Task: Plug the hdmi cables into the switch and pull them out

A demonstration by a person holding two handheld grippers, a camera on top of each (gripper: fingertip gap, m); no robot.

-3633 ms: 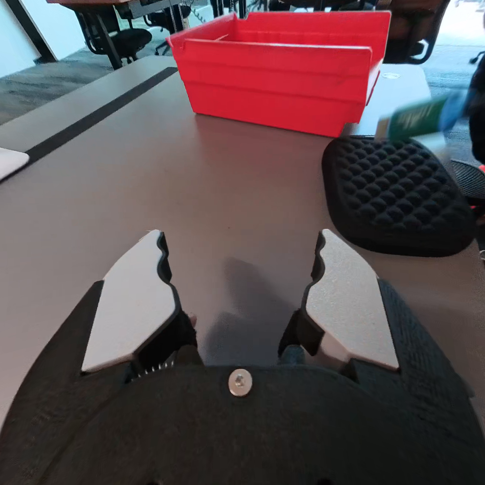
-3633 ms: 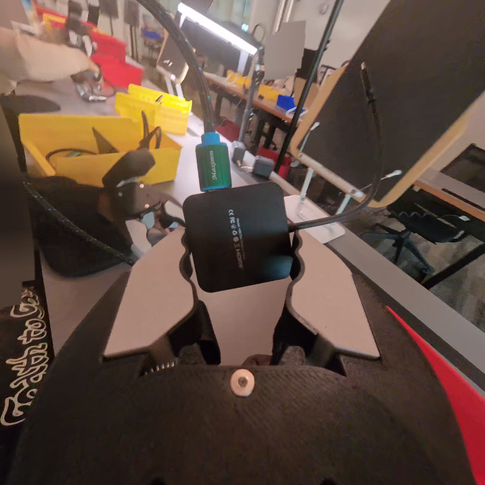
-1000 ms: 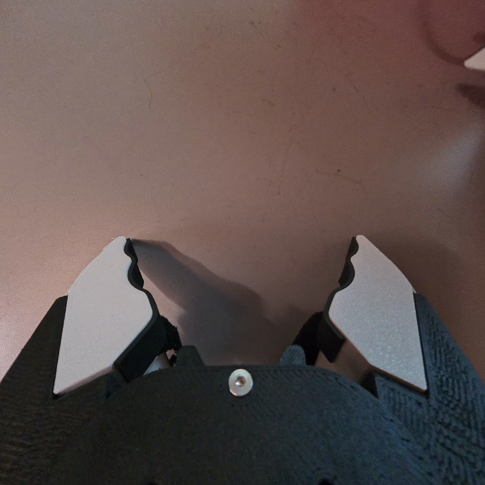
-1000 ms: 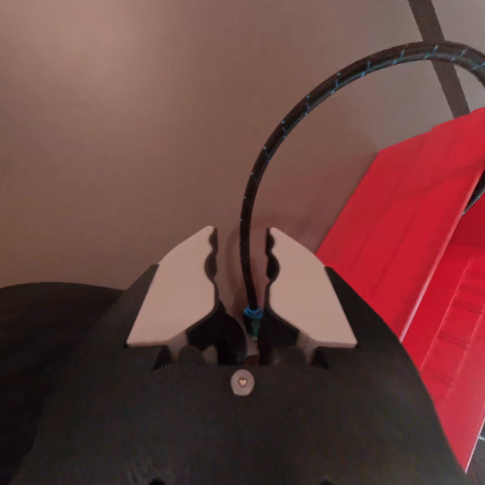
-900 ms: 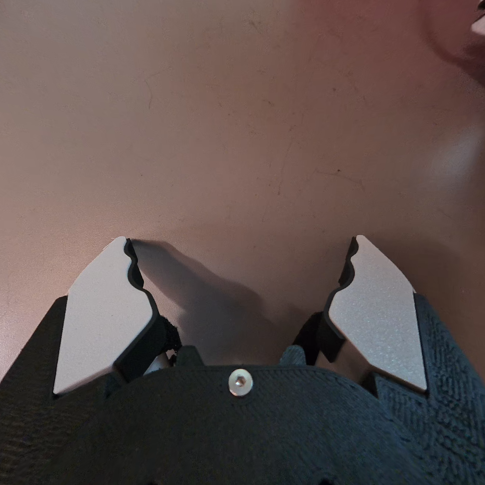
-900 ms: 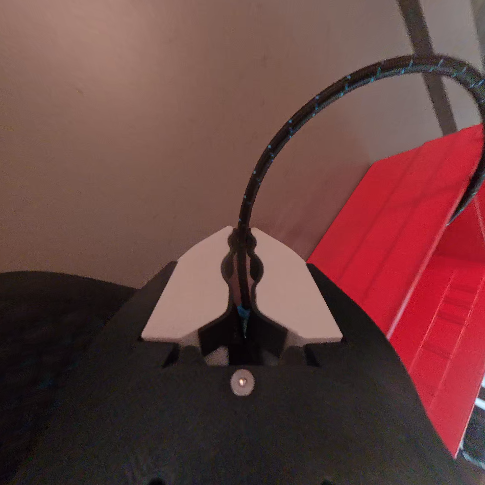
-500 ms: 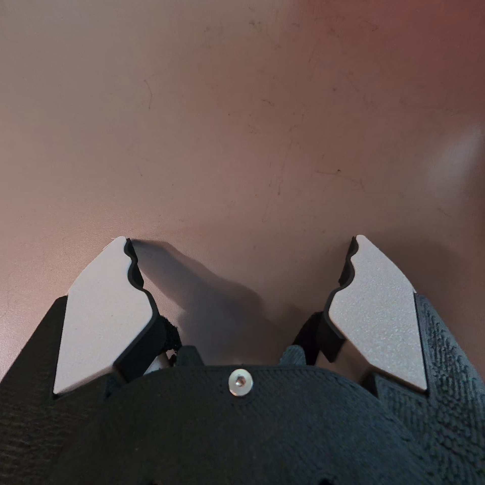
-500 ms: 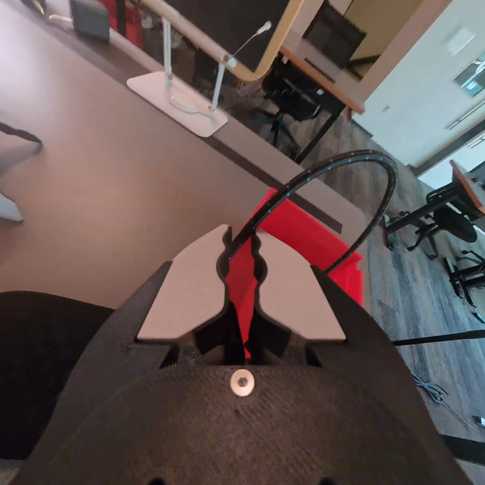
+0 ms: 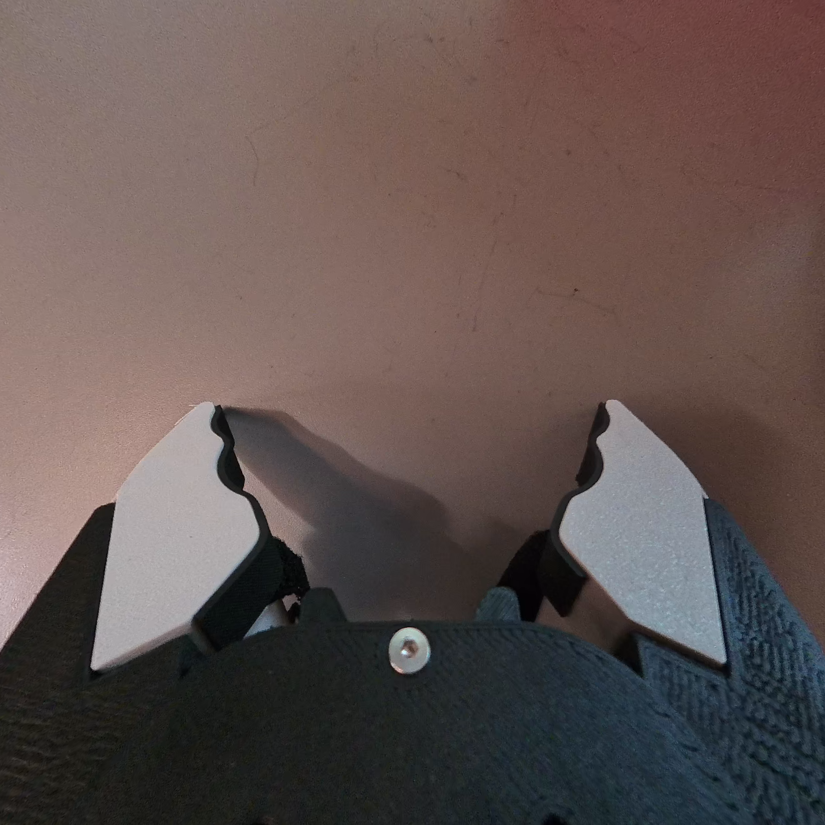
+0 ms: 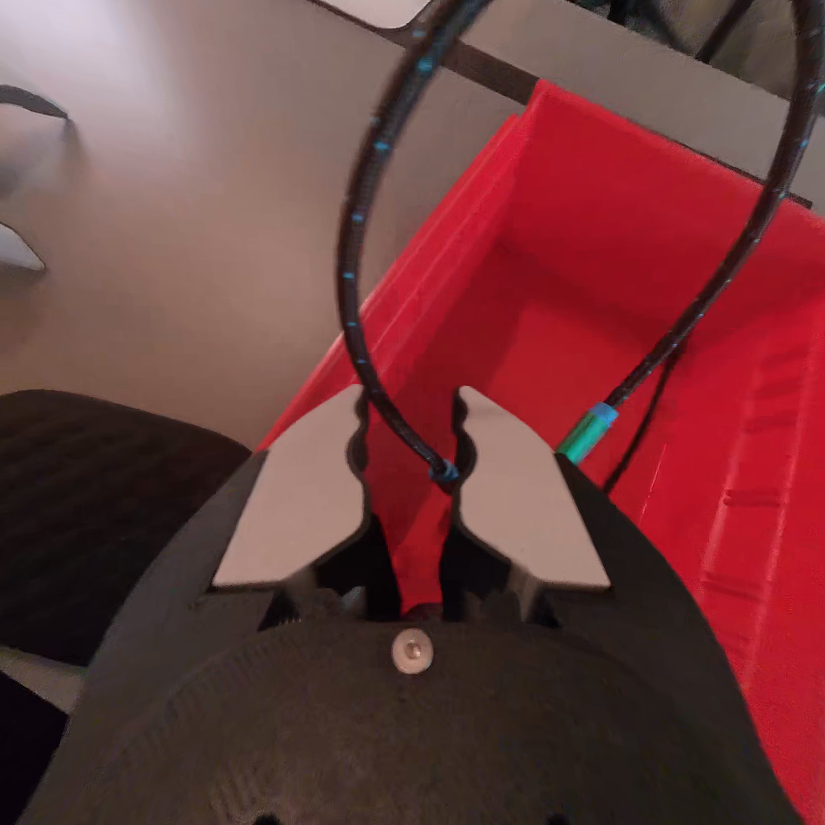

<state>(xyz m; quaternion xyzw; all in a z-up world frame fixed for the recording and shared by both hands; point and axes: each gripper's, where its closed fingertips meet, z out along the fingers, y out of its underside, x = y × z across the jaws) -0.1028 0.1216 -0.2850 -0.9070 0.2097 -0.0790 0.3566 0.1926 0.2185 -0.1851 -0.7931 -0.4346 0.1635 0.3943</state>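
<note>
- Over bare tabletop (image 9: pixel 402 178), left wrist view: left gripper (image 9: pixel 408 408) points down at the brownish-grey surface, fingers spread wide apart, nothing between them. Both grey fingertips (image 9: pixel 203 417) sit close to the surface; whether they touch it can't be told. Gripper shadow falls on the table btwn the fingers. No cable or switch in this view.
- Right wrist view: right gripper (image 10: pixel 408 395) is over the near edge of a red bin (image 10: pixel 625 277), jaws partly apart w/ a clear gap.
- Braided black hdmi cable (image 10: pixel 357 250) w/ blue flecks runs down btwn the fingers; its lower end, w/ a blue collar, lies against the inner face of the right-hand finger (image 10: pixel 513 504). Left-hand finger isn't touching it, so not clamped.
- Cable loops up out of the top of the frame and comes back down on the right into the bin, ending in a green connector (image 10: pixel 585 431) just beside the right-hand finger, over the bin's inside.
- Black pad (image 10: pixel 89 491) lies on the table at lower left, beside the bin.
- Frame is motion-blurred; switch can't be made out.
</note>
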